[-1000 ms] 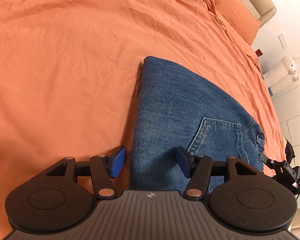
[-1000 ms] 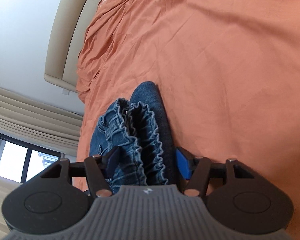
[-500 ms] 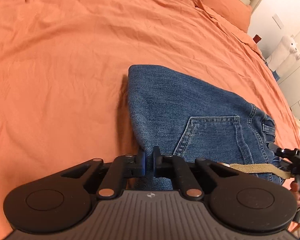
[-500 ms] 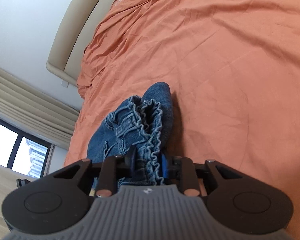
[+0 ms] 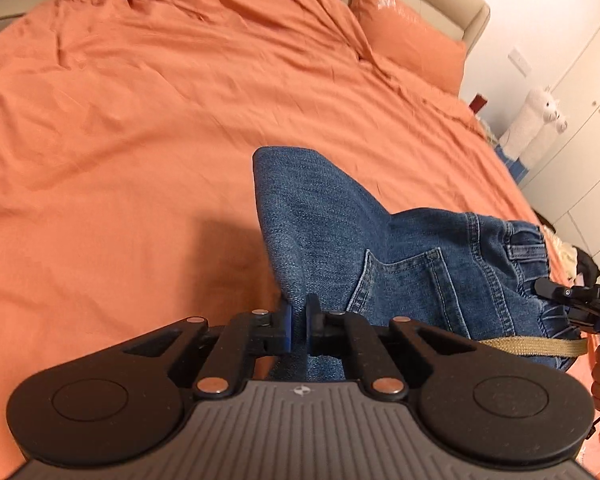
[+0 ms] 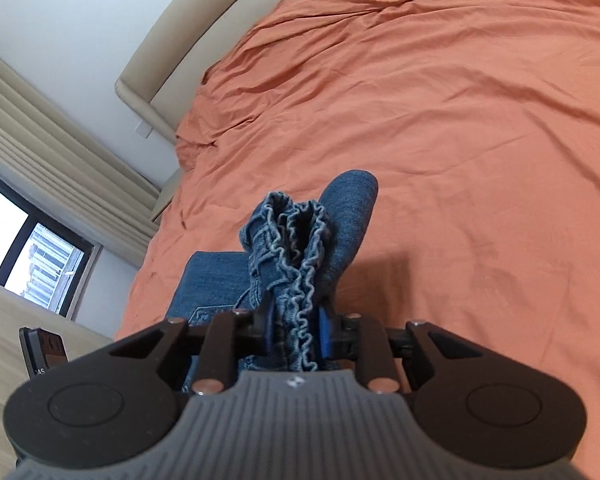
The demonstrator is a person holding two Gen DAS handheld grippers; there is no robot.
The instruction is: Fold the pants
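The left gripper [image 5: 296, 322] pinches a fold of the jeans [image 5: 400, 248]; the right gripper [image 6: 294, 330] is closing on their bunched waistband [image 6: 300, 248]; denim hangs over the orange bedspread [image 5: 140, 140]; a pillow [image 5: 404, 36], plush toy [image 5: 540, 120] and curtains [image 6: 60, 152] lie beyond.

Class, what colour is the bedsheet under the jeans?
Orange; the bedsheet shows best in the left wrist view.

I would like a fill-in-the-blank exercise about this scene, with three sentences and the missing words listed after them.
1. The jeans lie on a bed sheet whose colour is ____.
2. The right gripper has its jaws on the ____ waistband of the jeans.
3. The left gripper pinches the jeans beside a back ____.

Missing words: orange; elastic; pocket
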